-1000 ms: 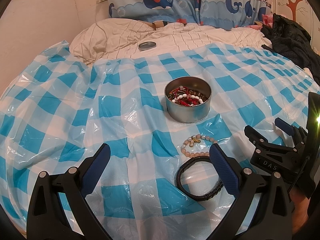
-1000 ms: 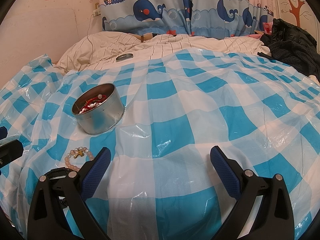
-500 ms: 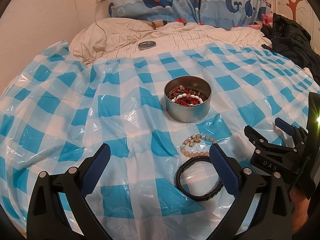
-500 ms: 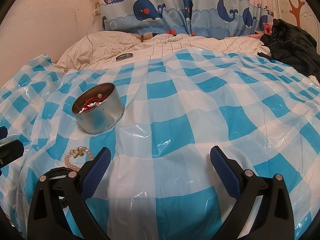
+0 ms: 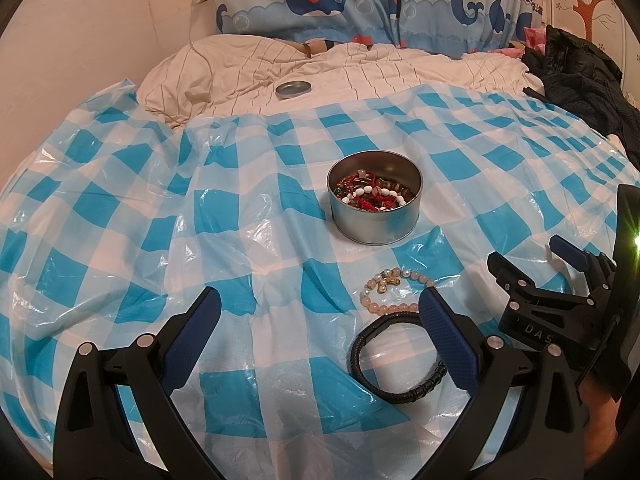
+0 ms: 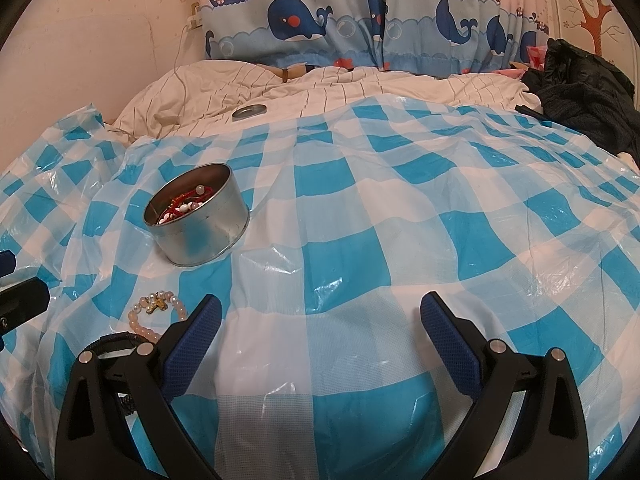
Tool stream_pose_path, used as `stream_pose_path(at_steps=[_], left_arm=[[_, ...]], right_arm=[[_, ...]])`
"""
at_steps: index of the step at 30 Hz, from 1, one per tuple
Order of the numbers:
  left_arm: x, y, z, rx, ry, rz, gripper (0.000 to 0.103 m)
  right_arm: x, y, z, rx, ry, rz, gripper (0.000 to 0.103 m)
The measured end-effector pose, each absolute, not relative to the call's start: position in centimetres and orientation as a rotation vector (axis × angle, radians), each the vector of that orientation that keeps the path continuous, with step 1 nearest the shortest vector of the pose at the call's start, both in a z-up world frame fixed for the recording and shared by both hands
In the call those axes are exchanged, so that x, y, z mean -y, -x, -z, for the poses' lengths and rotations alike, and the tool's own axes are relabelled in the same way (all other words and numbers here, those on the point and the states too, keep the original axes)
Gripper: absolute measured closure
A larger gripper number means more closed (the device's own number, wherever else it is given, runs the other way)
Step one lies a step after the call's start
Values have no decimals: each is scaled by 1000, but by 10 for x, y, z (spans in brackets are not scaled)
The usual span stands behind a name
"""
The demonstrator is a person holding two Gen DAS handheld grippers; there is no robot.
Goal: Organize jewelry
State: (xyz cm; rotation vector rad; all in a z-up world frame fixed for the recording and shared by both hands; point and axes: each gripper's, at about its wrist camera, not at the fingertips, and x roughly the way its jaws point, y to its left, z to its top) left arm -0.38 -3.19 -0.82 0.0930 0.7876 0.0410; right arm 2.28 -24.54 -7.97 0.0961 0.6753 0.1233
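Where the bed was covered, a blue-and-white checked plastic sheet (image 5: 248, 184) lay over it, with a striped cream duvet (image 5: 360, 76) bunched behind the sheet and a whale-print curtain (image 5: 360, 4) hanging beyond that. A black jacket (image 5: 580, 76) was heaped to the right of the tin, at the far edge of the sheet.

The left gripper (image 5: 318, 312) was held low over the sheet in front of the tin, its two blue-padded fingers spread wide and holding nothing. The right gripper (image 6: 320, 316) was held in front of the tin and to its right, its fingers likewise spread wide with nothing between them; in the left wrist view it appeared at the right edge (image 5: 536, 276).

The round metal tin (image 5: 375, 198) stood upright on the sheet, open at the top, and contained a tangle of red cord and white, brown and dark beads (image 5: 372, 194). A black braided bracelet (image 5: 398, 354) lay flat on the sheet in front of the tin, partly behind the left gripper's right finger. A pink bead bracelet (image 5: 390, 292) with a small gold charm lay between the tin and the black bracelet, just beside the latter. The tin's lid (image 5: 293, 88) rested on the duvet, well behind the tin.
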Motion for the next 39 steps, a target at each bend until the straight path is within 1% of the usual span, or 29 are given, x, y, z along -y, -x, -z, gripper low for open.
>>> stream_pose_path(at_steps=[17,39], left_arm=[[32,3,8,-789,-91,-40,8],[32,2,8,-792,-93,-39,8]], right_arm=[[244,-14,76,-650,-65,-126,8],[243,-15,76,-667,-61,-122,8]])
